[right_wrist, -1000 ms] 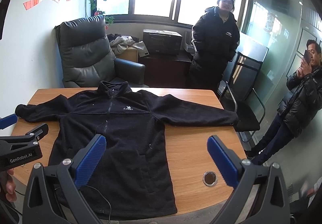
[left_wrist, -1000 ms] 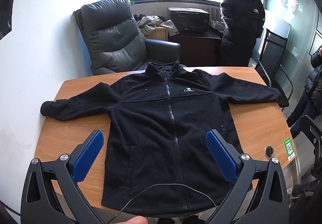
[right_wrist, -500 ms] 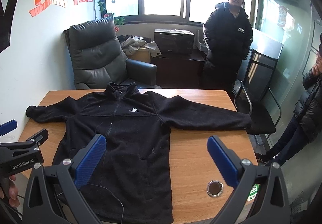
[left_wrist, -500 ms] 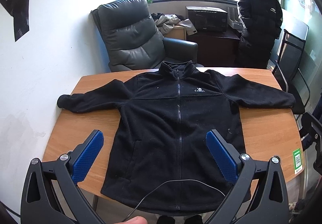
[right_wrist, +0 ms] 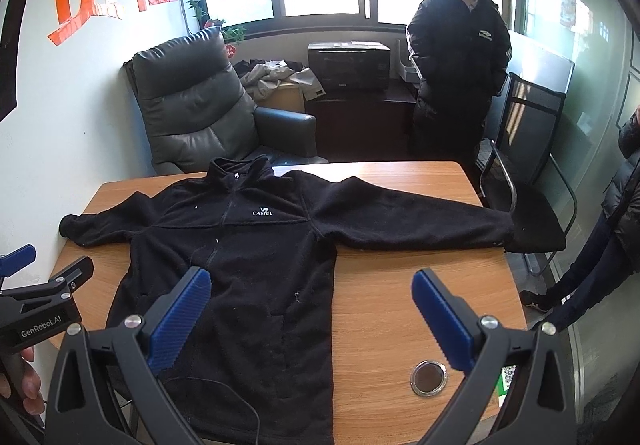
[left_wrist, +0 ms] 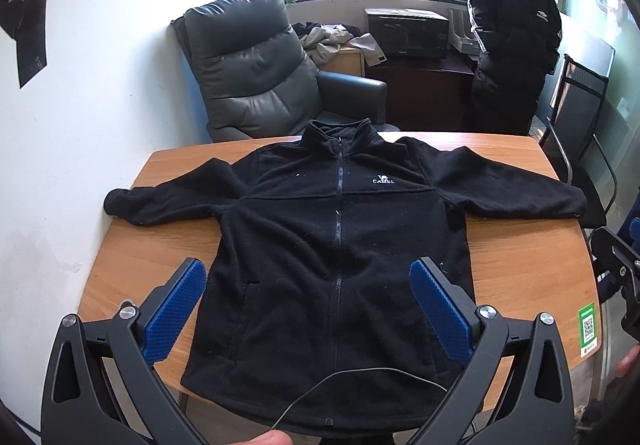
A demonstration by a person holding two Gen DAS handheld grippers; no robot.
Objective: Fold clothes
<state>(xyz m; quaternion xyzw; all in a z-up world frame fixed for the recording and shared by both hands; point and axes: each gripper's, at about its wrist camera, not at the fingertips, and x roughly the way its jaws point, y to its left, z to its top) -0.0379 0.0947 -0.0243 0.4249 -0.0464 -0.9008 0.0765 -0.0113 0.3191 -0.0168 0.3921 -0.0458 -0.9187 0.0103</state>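
Black fleece jacket (left_wrist: pixel 340 257) lies flat on the wooden table (left_wrist: pixel 528 269), front up, zipped, sleeves spread, hem at the near edge. Left gripper (left_wrist: pixel 308 297) and right gripper (right_wrist: pixel 312 309) hover above it, jaws wide, holding nothing, likely lining up a fold.

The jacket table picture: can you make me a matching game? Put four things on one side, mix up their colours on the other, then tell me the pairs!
Things:
1. fleece jacket
2. armchair
3. table
4. pads on the left gripper

Colours:
A. blue
B. wooden brown
C. black
D. grey

Pairs: 1-C, 2-D, 3-B, 4-A. The jacket lies spread flat on the table, zipped up, with both sleeves stretched out. The armchair stands behind the table.
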